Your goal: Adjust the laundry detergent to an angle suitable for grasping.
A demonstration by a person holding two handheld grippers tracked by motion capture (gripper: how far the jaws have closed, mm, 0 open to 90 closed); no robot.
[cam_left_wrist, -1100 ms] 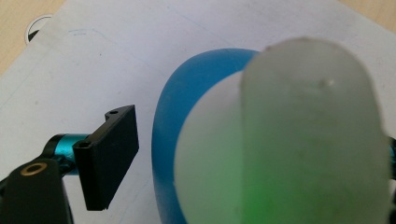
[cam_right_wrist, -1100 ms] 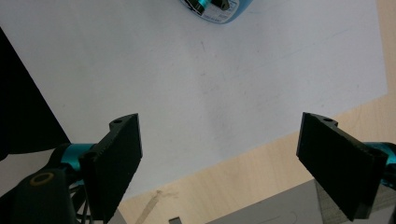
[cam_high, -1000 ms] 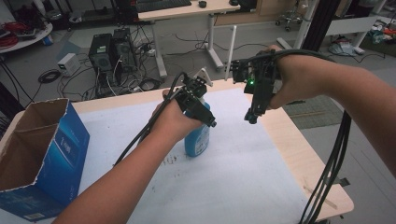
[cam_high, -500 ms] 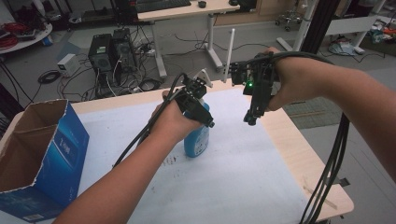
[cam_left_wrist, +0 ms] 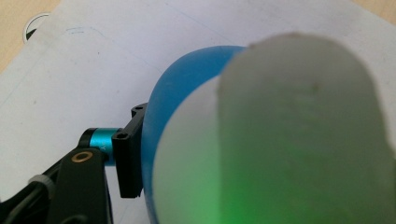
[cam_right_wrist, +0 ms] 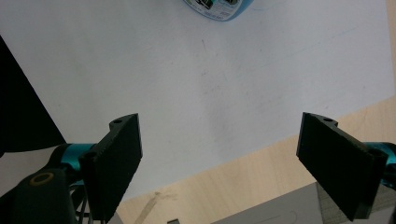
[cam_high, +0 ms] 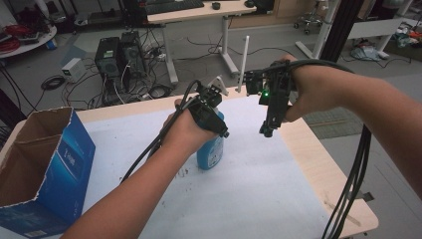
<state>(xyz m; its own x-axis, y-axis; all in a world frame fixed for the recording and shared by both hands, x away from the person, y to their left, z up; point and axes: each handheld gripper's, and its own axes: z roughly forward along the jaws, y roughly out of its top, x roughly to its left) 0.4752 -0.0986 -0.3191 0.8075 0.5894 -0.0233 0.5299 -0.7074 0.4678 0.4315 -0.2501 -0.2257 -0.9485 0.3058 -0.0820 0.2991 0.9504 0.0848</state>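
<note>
Since the earlier frames: left gripper (cam_high: 211, 112) jaws have just been closing on the blue spray bottle (cam_high: 211, 149); hands otherwise hold position, bottle stays put.

Left gripper view: one black jaw sits flush against the side of the bottle's blue body (cam_left_wrist: 173, 107), white top blurred right up at the lens. The other jaw is hidden behind the bottle, so full pad contact on both sides can't be confirmed, but the grip looks made around the upper part.

Bottle stands upright on the white sheet (cam_high: 239, 199) covering the table (cam_high: 318, 174), mid-table, toward the far edge.

Right gripper (cam_high: 271, 124) hangs above the table near the right edge, pointing down, well apart from the bottle. Jaws wide open, nothing between them.

Open cardboard box (cam_high: 45, 164) sits at the table's left edge.
</note>
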